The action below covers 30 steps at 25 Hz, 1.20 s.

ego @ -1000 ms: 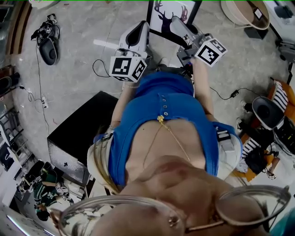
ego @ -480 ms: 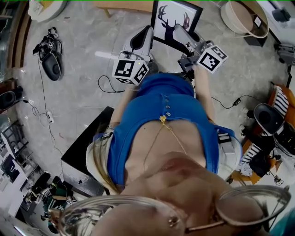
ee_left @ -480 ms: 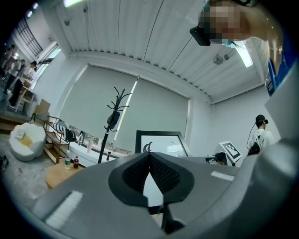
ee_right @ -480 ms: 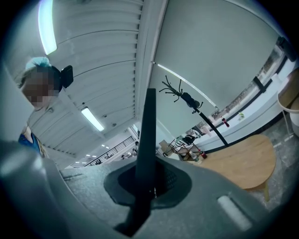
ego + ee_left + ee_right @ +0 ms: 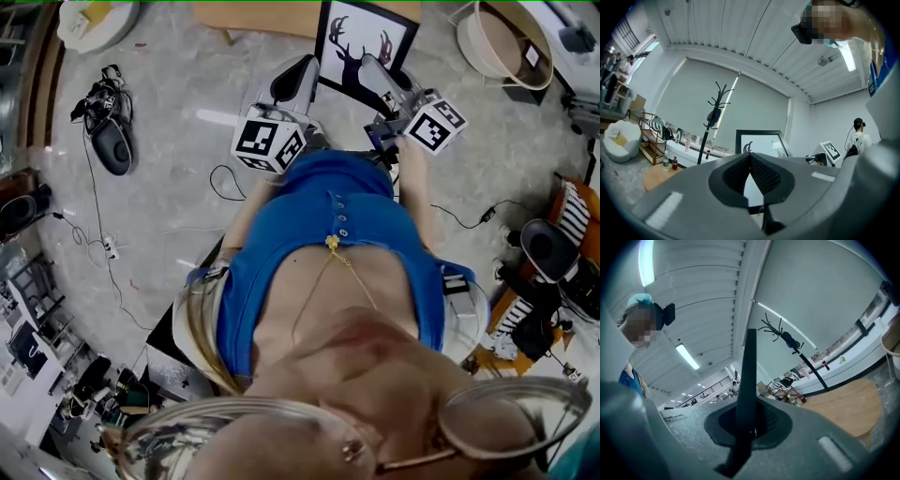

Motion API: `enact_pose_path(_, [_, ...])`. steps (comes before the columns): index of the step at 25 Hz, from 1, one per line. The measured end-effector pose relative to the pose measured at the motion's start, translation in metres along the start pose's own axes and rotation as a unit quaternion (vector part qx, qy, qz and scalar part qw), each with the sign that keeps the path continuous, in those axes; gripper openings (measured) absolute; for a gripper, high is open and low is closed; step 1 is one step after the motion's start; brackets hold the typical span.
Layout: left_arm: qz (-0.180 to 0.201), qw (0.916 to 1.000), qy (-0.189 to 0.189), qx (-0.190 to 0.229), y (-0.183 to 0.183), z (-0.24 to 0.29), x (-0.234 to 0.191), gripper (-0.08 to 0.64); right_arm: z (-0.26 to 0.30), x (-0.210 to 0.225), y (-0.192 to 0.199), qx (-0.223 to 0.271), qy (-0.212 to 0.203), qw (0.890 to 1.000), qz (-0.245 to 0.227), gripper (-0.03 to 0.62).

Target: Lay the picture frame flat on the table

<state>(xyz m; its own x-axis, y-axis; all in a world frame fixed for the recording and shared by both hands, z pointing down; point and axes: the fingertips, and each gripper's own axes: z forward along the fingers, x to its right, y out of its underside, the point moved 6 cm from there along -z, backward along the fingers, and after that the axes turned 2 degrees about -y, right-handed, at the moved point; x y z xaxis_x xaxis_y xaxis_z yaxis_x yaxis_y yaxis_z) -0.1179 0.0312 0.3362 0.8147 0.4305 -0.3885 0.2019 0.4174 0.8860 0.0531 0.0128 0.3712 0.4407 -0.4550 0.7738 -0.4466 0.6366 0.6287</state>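
The picture frame [image 5: 361, 42] is black with a white deer print and is held upright above the floor, in front of the person's blue top. My right gripper [image 5: 372, 67] is shut on its lower right edge; in the right gripper view the frame [image 5: 750, 376] rises edge-on from between the pads. My left gripper [image 5: 302, 70] is by the frame's lower left corner, shut and holding nothing. In the left gripper view the frame [image 5: 761, 140] shows face-on just beyond the closed jaws. The wooden table [image 5: 267, 14] lies just beyond the frame.
A round basket [image 5: 497, 37] stands at the upper right and a white cushion [image 5: 98, 19] at the upper left. A black device with cables [image 5: 112, 141] lies on the floor to the left. A black box [image 5: 187, 347] is behind. A coat rack [image 5: 715, 117] stands by the wall.
The person has walked forward with the frame. More of the frame shows, and the wooden table has come into view at the top. Both grippers keep their hold and spacing.
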Motion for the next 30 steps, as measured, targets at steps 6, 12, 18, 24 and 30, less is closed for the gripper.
enact_pose_path(6, [-0.007, 0.9999, 0.009, 0.001, -0.001, -0.002, -0.005, -0.002, -0.001, 0.001, 0.002, 0.005, 0.009, 1.000, -0.006, 0.006])
enact_pose_path(12, [0.007, 0.9999, 0.009, 0.003, -0.003, -0.001, -0.009, -0.002, 0.000, 0.002, 0.004, 0.008, 0.017, 1.000, -0.003, 0.006])
enact_pose_path(18, [0.005, 0.9999, 0.014, 0.002, 0.002, 0.001, -0.010, -0.002, 0.000, 0.002, 0.003, 0.003, 0.019, 1.000, -0.009, 0.006])
enact_pose_path(24, [-0.001, 0.9999, 0.005, 0.013, -0.001, -0.007, -0.009, -0.002, 0.000, -0.004, -0.002, 0.007, 0.009, 1.000, -0.006, 0.006])
enact_pose_path(30, [0.006, 0.9998, 0.005, 0.016, -0.005, -0.011, 0.000, -0.002, -0.001, -0.008, -0.005, 0.006, -0.002, 1.000, -0.016, 0.006])
